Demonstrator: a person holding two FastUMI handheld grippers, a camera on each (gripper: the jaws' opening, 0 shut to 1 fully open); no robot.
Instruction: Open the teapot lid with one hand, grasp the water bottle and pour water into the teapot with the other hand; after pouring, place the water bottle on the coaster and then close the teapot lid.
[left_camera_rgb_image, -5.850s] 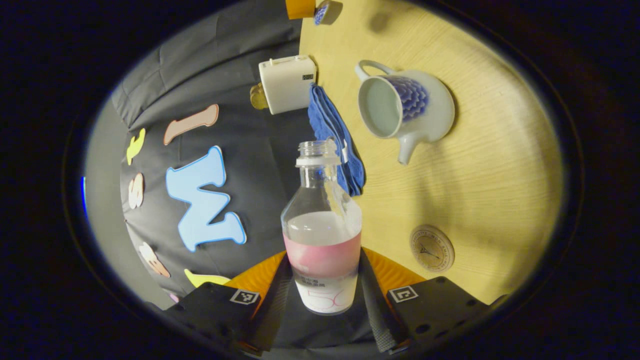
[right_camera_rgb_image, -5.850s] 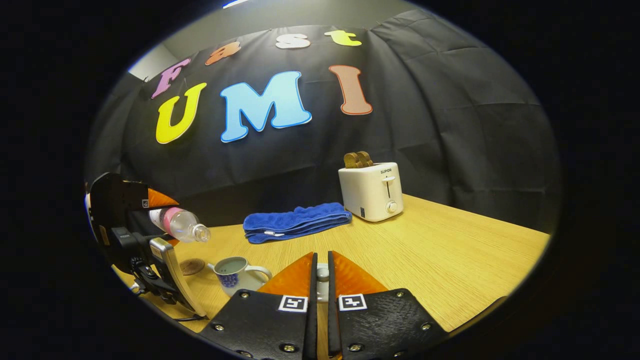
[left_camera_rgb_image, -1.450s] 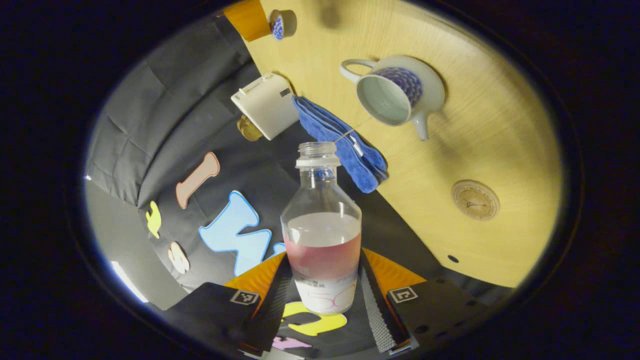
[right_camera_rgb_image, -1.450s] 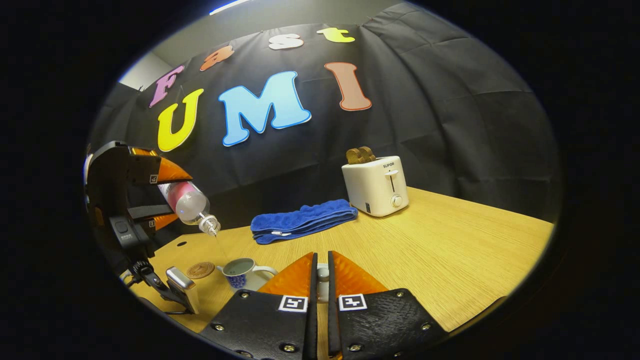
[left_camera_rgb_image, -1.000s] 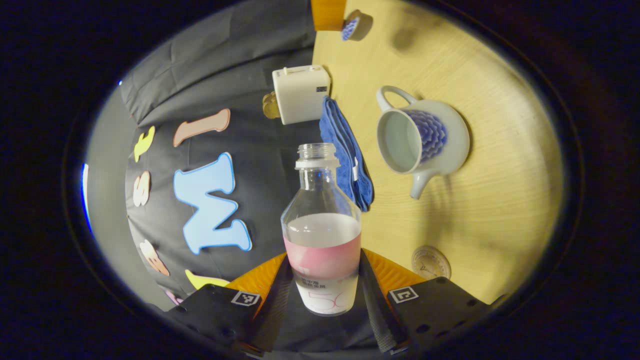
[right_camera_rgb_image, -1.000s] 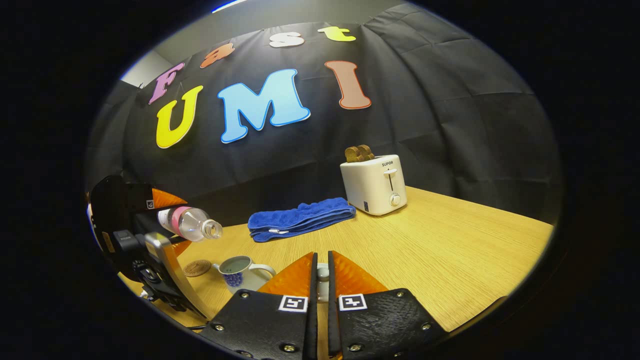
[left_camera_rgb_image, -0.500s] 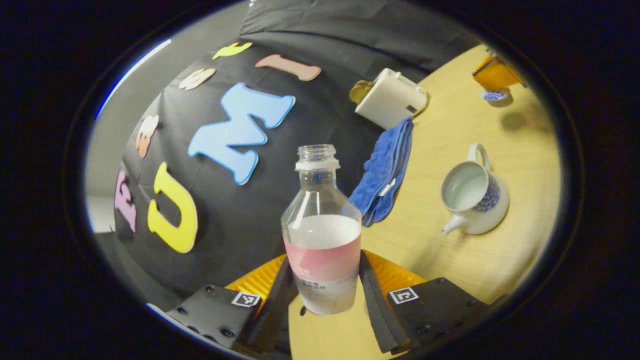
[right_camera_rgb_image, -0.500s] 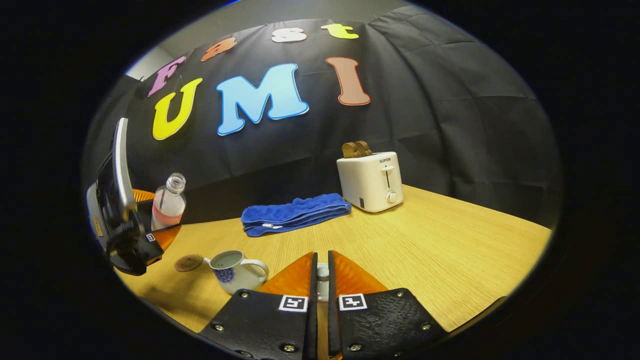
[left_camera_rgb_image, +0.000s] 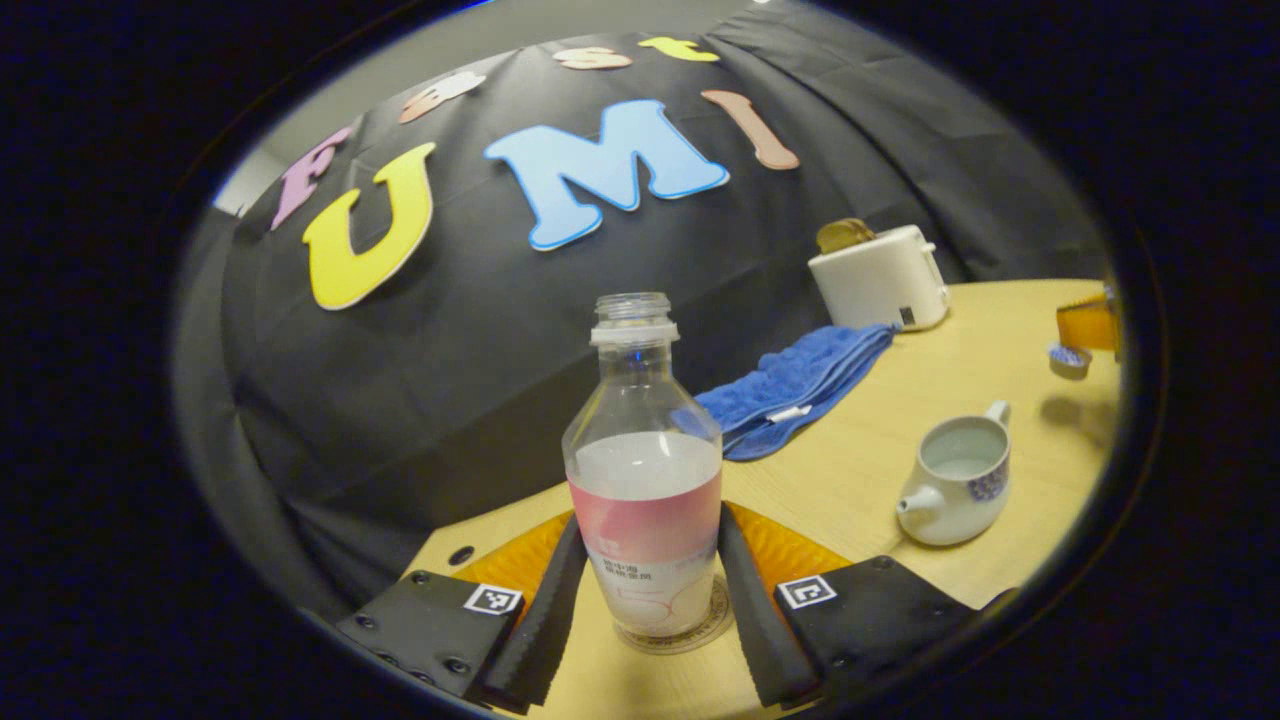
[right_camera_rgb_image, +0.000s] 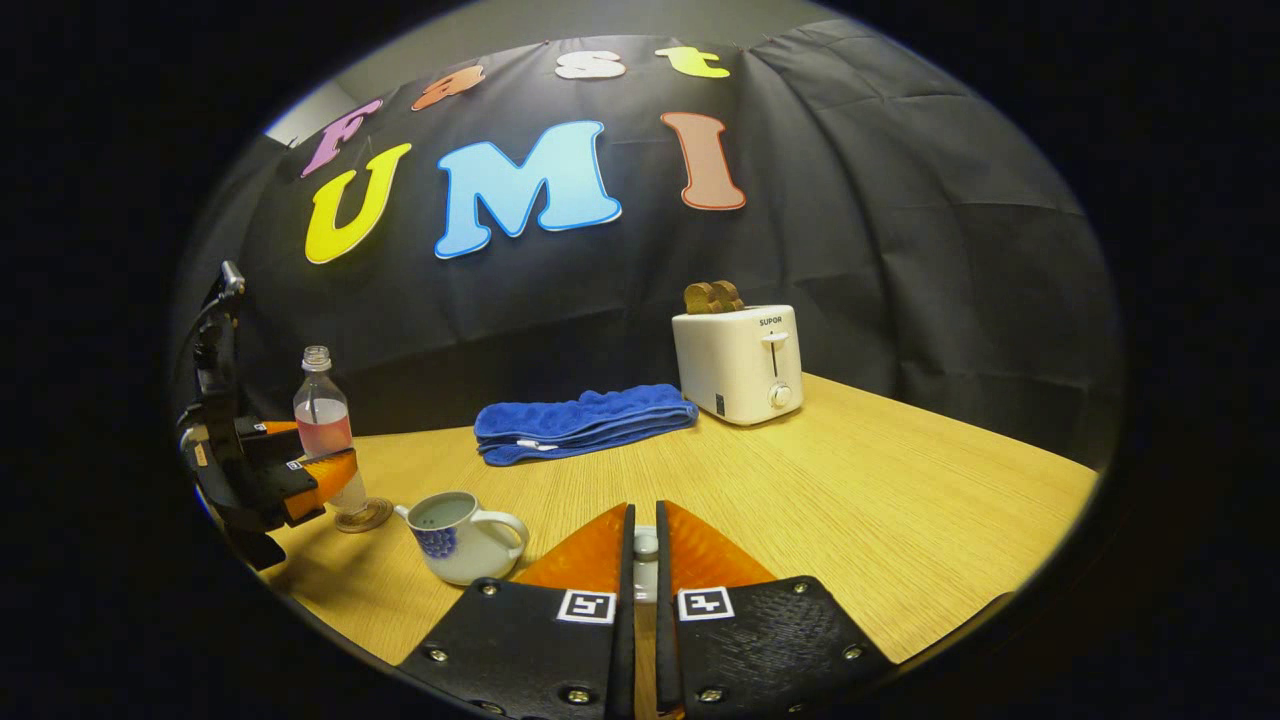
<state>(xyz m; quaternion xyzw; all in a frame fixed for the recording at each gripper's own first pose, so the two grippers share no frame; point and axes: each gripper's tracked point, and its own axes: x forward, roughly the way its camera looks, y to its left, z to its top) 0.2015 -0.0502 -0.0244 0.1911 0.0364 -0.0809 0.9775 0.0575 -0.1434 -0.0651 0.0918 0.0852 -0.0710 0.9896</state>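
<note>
Left gripper (left_camera_rgb_image: 652, 600): in the left gripper view its two fingers flanked the water bottle at 6 o'clock, one on each side of the label band; whether both pressed on the bottle or had just let go could not be told. In the right gripper view this gripper (right_camera_rgb_image: 310, 470) sat at 9 o'clock, by the bottle's lower half.

Water bottle (left_camera_rgb_image: 643, 470): upright, cap off, mouth open at the top, partly filled with clear liquid, a pink band around the middle. Its base stood on the coaster. In the right gripper view the bottle (right_camera_rgb_image: 325, 430) stood at 9 o'clock near the table's edge.

Coaster (left_camera_rgb_image: 700, 632): round, flat on the table, its rim showing under the bottle's base; in the right gripper view the coaster (right_camera_rgb_image: 365, 516) lay just beside the teapot.

Teapot (left_camera_rgb_image: 955, 480): white with a blue pattern, lid off, mouth open, spout toward the bottle, at 3 to 4 o'clock of the left gripper view. In the right gripper view the teapot (right_camera_rgb_image: 455, 535) stood at 7 o'clock, handle toward the camera's side.

Right gripper (right_camera_rgb_image: 645, 560): fingers drawn close together at 6 o'clock, pinching the teapot lid (right_camera_rgb_image: 646, 545), of which a small pale part showed in the narrow gap. From the left gripper view the lid (left_camera_rgb_image: 1068, 358) hung at 3 o'clock, above the table.

Table (right_camera_rgb_image: 850, 500): light wood grain.

Blue towel (right_camera_rgb_image: 585, 420): folded, at the back of the table, near the toaster.

Toaster (right_camera_rgb_image: 740, 362): white, bread in its slots, upright at the wall side.
</note>
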